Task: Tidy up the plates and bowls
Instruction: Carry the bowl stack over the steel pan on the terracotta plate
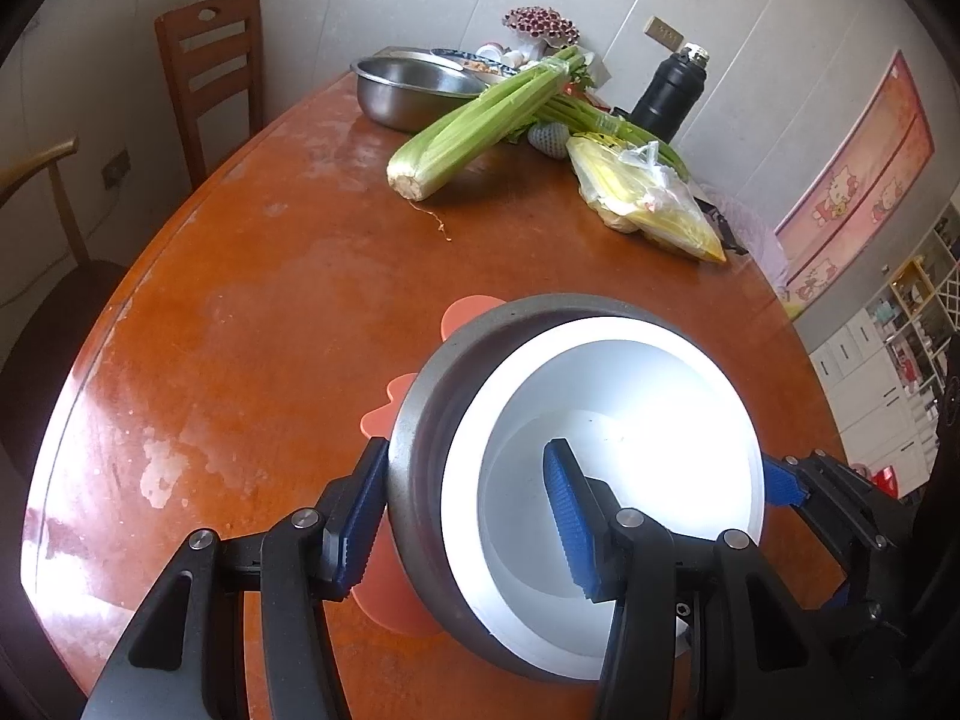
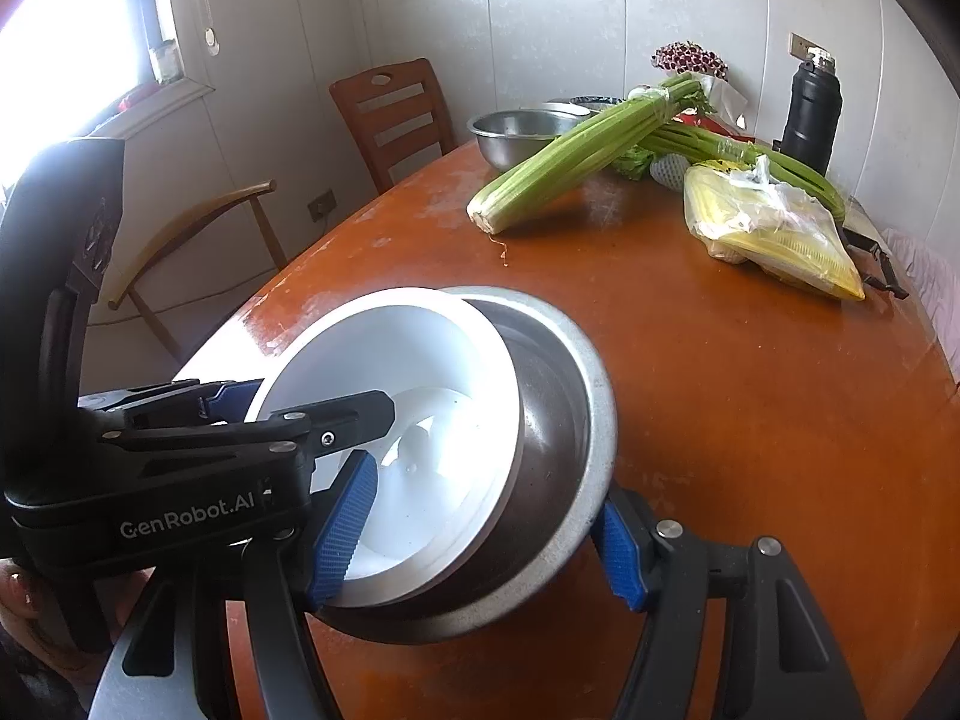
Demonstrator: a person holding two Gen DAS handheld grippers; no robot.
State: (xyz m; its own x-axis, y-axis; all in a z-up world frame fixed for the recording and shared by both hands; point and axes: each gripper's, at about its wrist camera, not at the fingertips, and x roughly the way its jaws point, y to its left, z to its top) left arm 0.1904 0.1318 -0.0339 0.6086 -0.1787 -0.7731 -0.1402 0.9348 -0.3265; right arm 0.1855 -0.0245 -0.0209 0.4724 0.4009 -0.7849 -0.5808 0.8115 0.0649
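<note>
— While the white bowl (image 1: pixel 606 480) sits nested in the metal bowl (image 1: pixel 420 420), where are they?
— Tilted above the surface (image 1: pixel 270 300), over an orange mat (image 1: pixel 384 414). Left gripper (image 1: pixel 465 516) clamps both rims; right gripper (image 2: pixel 486 534) pinches the opposite side. Celery (image 1: pixel 480 120) lies well beyond.

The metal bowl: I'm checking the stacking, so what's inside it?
A white bowl sits tilted inside the metal bowl. The white bowl looks empty apart from a gripper finger. The metal bowl's bottom is covered, so anything under the white bowl is hidden.
</note>
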